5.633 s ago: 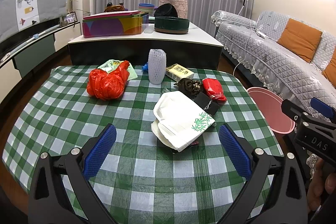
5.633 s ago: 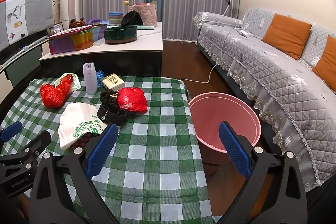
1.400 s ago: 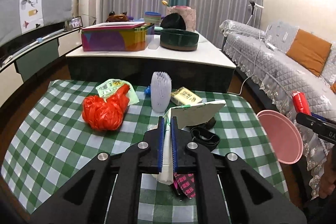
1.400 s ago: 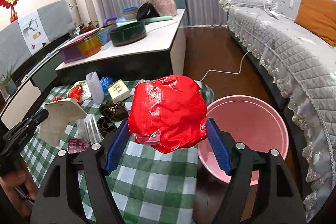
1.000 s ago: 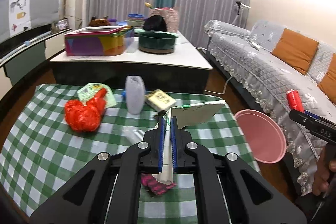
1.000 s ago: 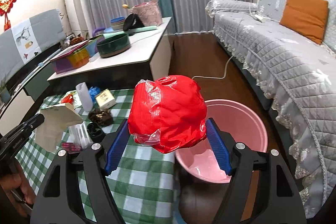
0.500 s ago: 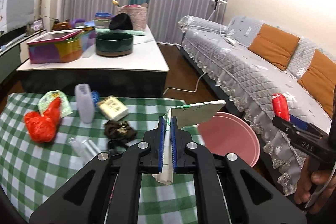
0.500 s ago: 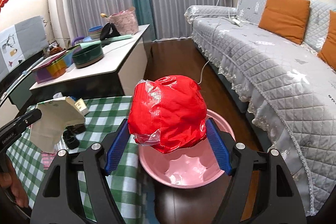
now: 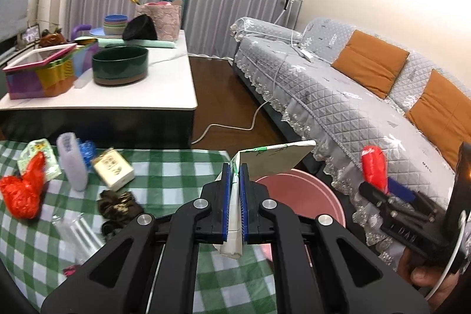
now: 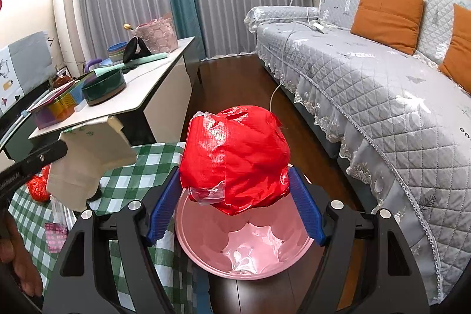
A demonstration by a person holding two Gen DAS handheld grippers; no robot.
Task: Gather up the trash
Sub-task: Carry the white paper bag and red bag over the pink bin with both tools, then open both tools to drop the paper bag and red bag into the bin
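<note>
My left gripper [image 9: 234,203] is shut on a white paper food box [image 9: 273,159] with a green print and holds it up by the table's right edge; the box also shows in the right wrist view [image 10: 88,161]. My right gripper [image 10: 235,199] is shut on a crumpled red plastic bag [image 10: 235,158] and holds it right above the pink bin [image 10: 250,249], which stands on the floor. The bin [image 9: 297,193] shows behind the box in the left wrist view, with the red bag [image 9: 374,167] to its right.
The green checked table [image 9: 164,172] holds another red bag [image 9: 23,193], a white foam sleeve [image 9: 72,161], a small carton [image 9: 113,167], a dark wad [image 9: 117,205] and clear plastic [image 9: 79,231]. A grey sofa [image 10: 382,96] stands right, a white counter [image 9: 117,90] behind.
Both grippers have swung right, away from the table's middle toward the bin. The red bag now hangs over the bin and the box has reached the table's right edge.
</note>
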